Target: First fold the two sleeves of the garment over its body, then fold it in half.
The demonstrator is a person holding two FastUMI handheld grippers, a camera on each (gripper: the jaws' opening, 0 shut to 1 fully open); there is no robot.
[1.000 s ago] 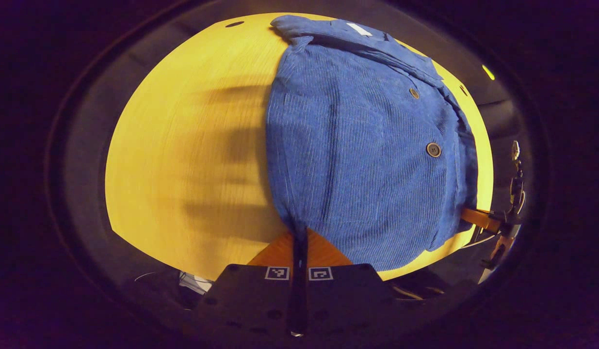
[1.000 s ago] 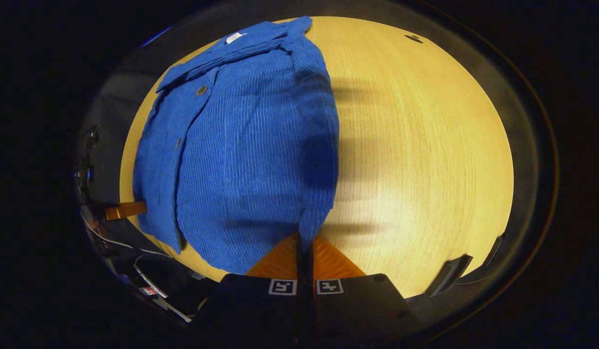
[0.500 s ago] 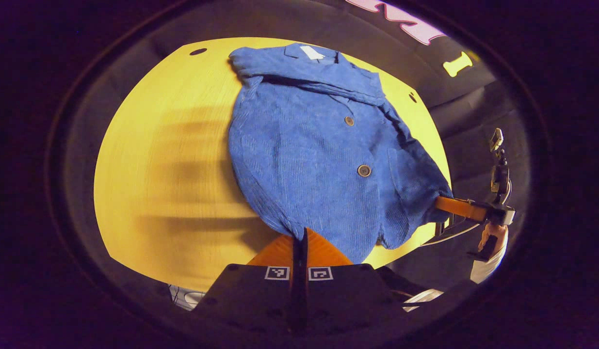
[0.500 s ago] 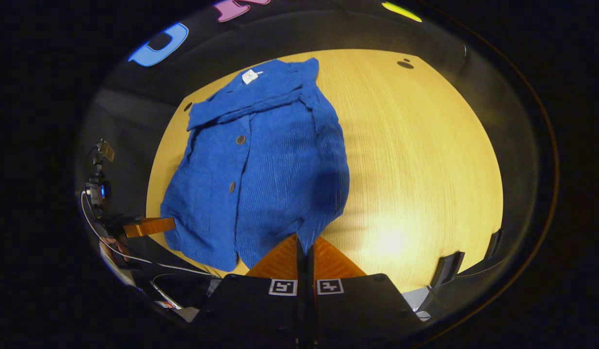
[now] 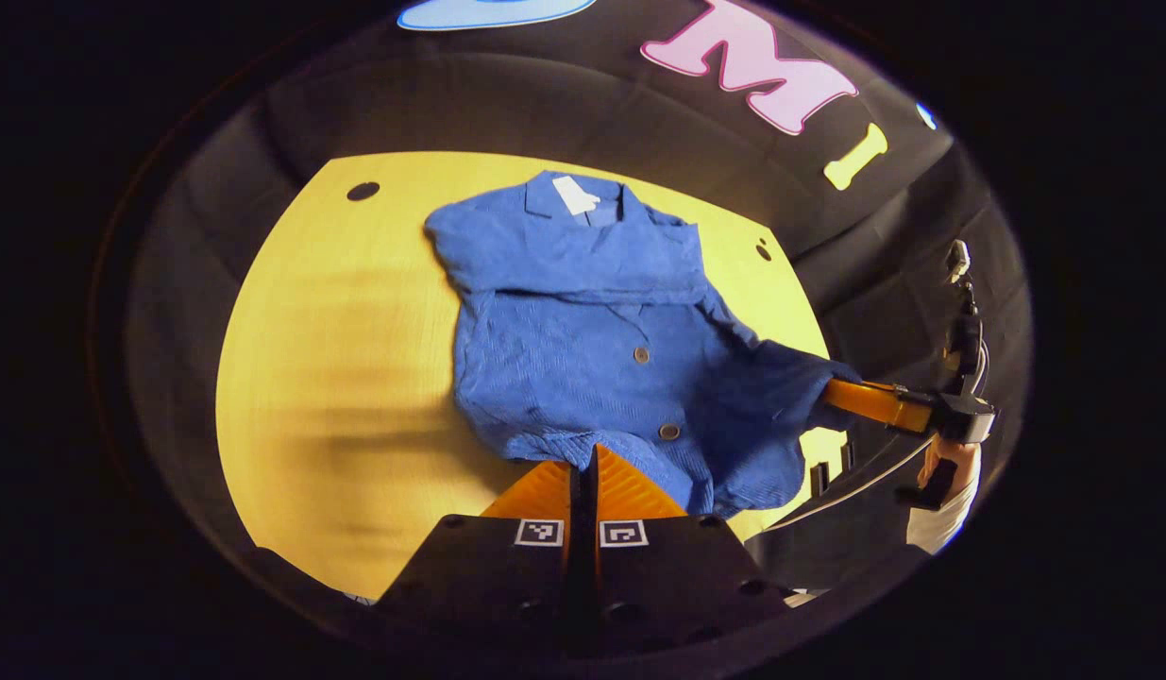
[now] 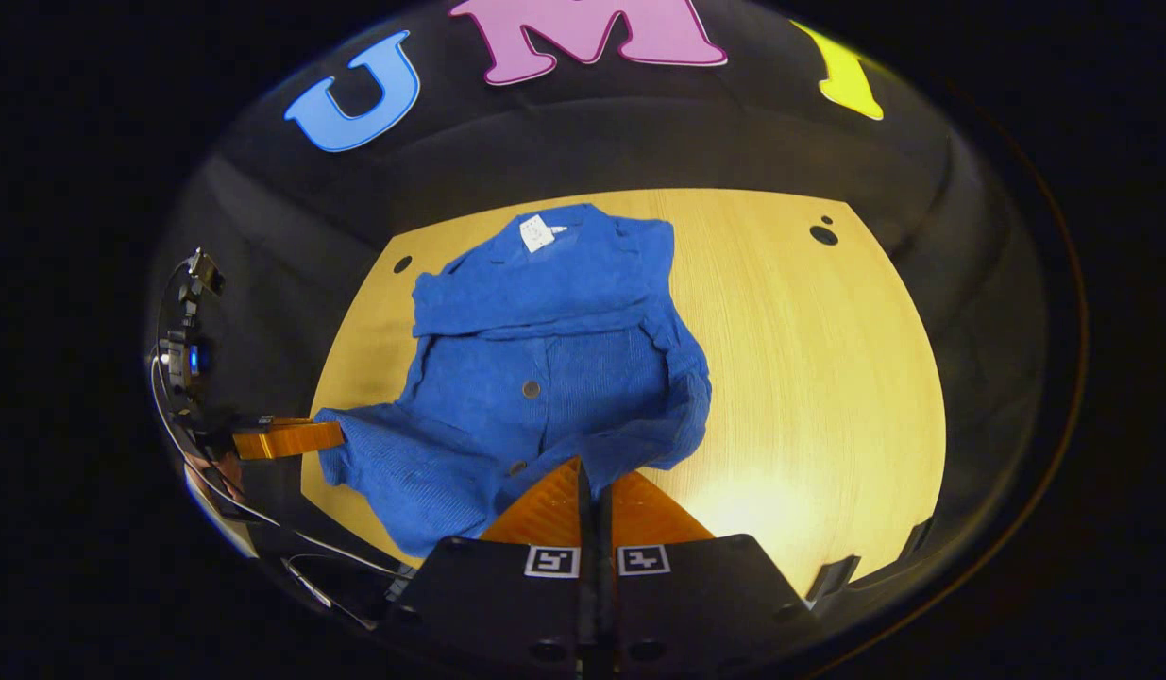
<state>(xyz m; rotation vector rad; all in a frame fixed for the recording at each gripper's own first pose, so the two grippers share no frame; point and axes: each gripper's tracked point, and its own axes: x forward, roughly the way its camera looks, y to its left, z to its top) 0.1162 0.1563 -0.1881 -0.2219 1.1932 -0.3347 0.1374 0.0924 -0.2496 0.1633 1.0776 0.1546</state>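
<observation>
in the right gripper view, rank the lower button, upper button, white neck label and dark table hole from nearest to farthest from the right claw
1. Lower button, just left of the right claw.
2. Upper button, mid-jacket.
3. White neck label, at the far collar.
4. Dark table hole, far right; close to the label's range.

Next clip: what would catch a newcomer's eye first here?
The blue jacket on the yellow table: collar end lying flat at the far side, near hem lifted off the surface. Both grippers pinch that hem, the right gripper at one corner in the right gripper view and the left gripper at the other in the left gripper view. The cloth sags between them.
</observation>
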